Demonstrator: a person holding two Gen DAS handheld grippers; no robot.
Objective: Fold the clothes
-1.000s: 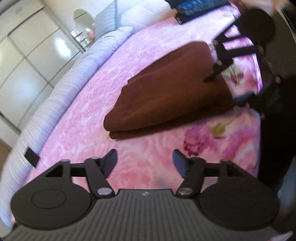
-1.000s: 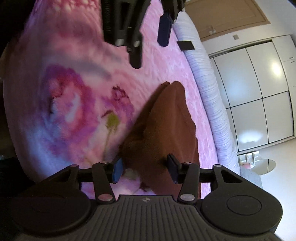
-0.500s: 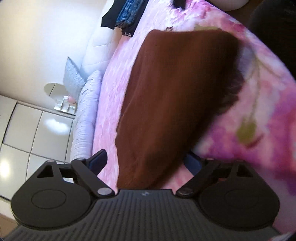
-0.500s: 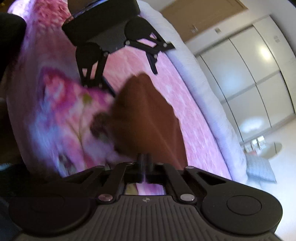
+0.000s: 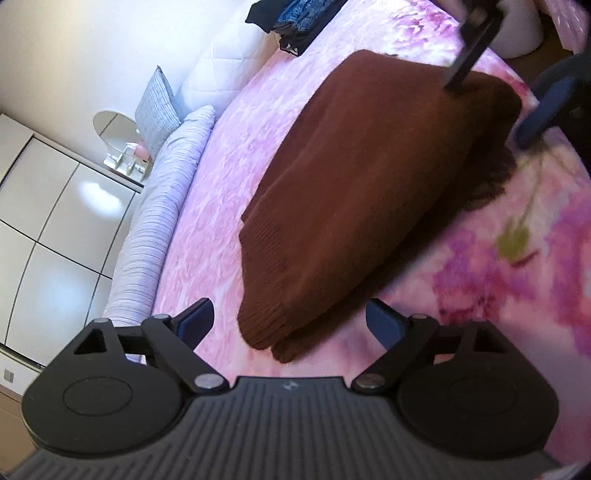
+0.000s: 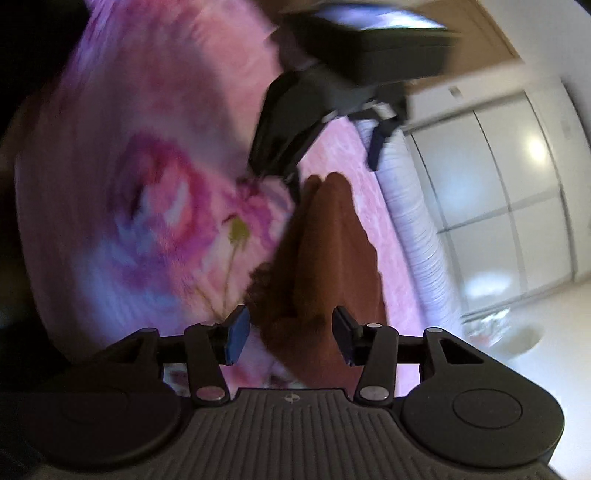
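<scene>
Bedroom, white wardrobe doors (image 5: 55,229) along one wall. Pink floral bedspread (image 5: 221,206) as the working surface and landmark for all below; striped lilac bolster (image 5: 155,229) along its wardrobe-side edge, grey cushion (image 5: 157,103) at the head end, dark stack of clothes (image 5: 295,18) at the far corner.

Brown knit sweater (image 5: 362,177) lying mid-bedspread, already doubled into a thick layered slab; ribbed hem edge (image 5: 266,325) pointing toward the left tongs.

Left gripper (image 5: 291,321): released, jaws wide apart, straddling the hem corner without touching it, hovering just above the bedspread.

Right gripper (image 6: 290,334): released too, jaws parted on either side of the sweater's opposite end (image 6: 317,266), cloth between the pads but no clamp visible. Seen from the left wrist view, its blue-padded fingers (image 5: 546,110) sit at the sweater's far end. Right view motion-blurred; actual contact with cloth: cannot tell.

Step in hand, by judgement: late in the fold, both tongs positioned at opposite ends for one more fold or a tidy-up.

Next move calls for: closing on all layers at each end together, not just the top ply; lifting evenly so the slab does not slide apart.
</scene>
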